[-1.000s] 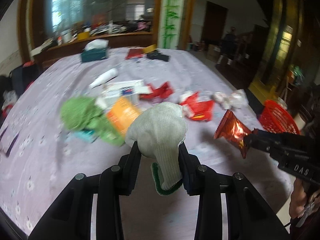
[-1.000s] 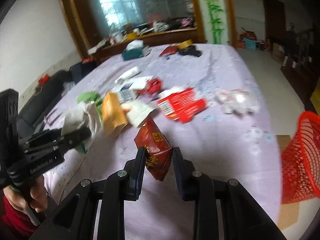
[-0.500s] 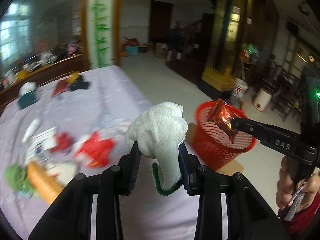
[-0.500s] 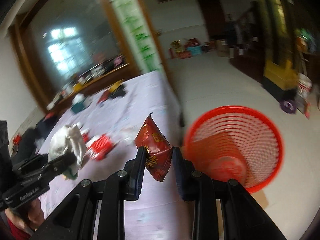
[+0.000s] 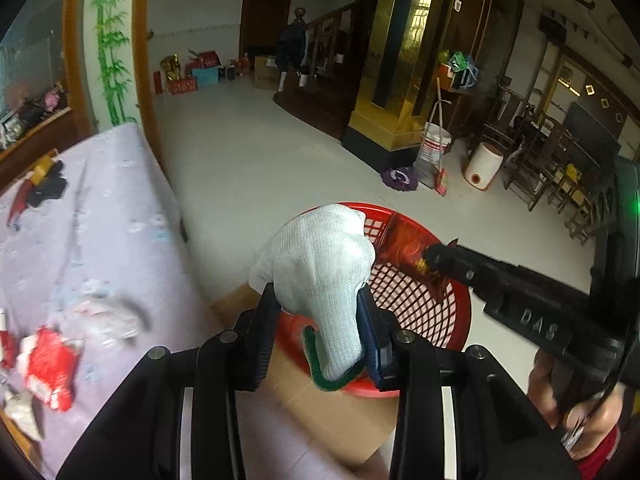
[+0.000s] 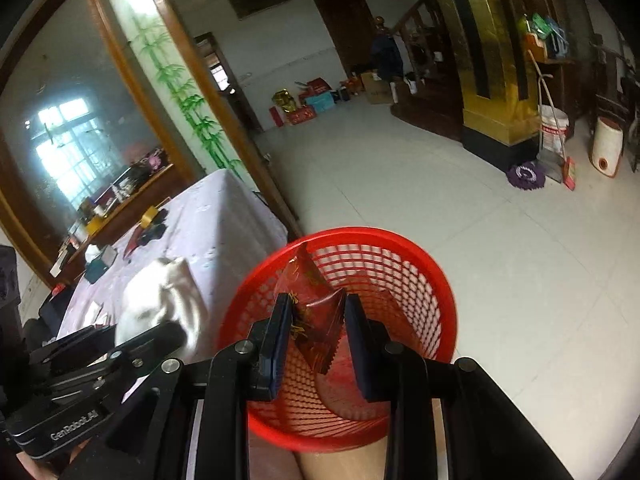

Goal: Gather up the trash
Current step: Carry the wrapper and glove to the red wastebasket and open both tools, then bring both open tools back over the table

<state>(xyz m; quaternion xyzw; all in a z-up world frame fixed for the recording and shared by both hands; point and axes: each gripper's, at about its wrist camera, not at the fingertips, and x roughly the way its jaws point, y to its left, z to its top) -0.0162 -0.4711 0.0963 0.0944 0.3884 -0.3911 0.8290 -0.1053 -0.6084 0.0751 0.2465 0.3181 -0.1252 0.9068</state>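
My left gripper (image 5: 316,316) is shut on a white knitted glove (image 5: 320,264) with a green cuff, held above the near rim of the red mesh basket (image 5: 448,316). My right gripper (image 6: 318,320) holds a red foil snack wrapper (image 6: 316,320) between its jaws over the basket's opening (image 6: 400,264); the jaws stand a little apart and the wrapper still sits between them. In the left wrist view the right gripper (image 5: 432,258) reaches in from the right with the wrapper (image 5: 404,244). The left gripper with the glove (image 6: 160,300) shows at the left of the right wrist view.
The basket stands on cardboard (image 5: 332,404) on the floor beside the lilac-covered table (image 5: 100,216). Red packets (image 5: 48,360) and crumpled plastic (image 5: 108,316) lie on the table. A bucket, broom and mop (image 5: 432,152) stand by a gold pillar across the tiled floor.
Both grippers have swung from over the table to the red basket. The wrapper now hangs inside the basket's rim and the right jaws have widened slightly. The glove stays gripped.
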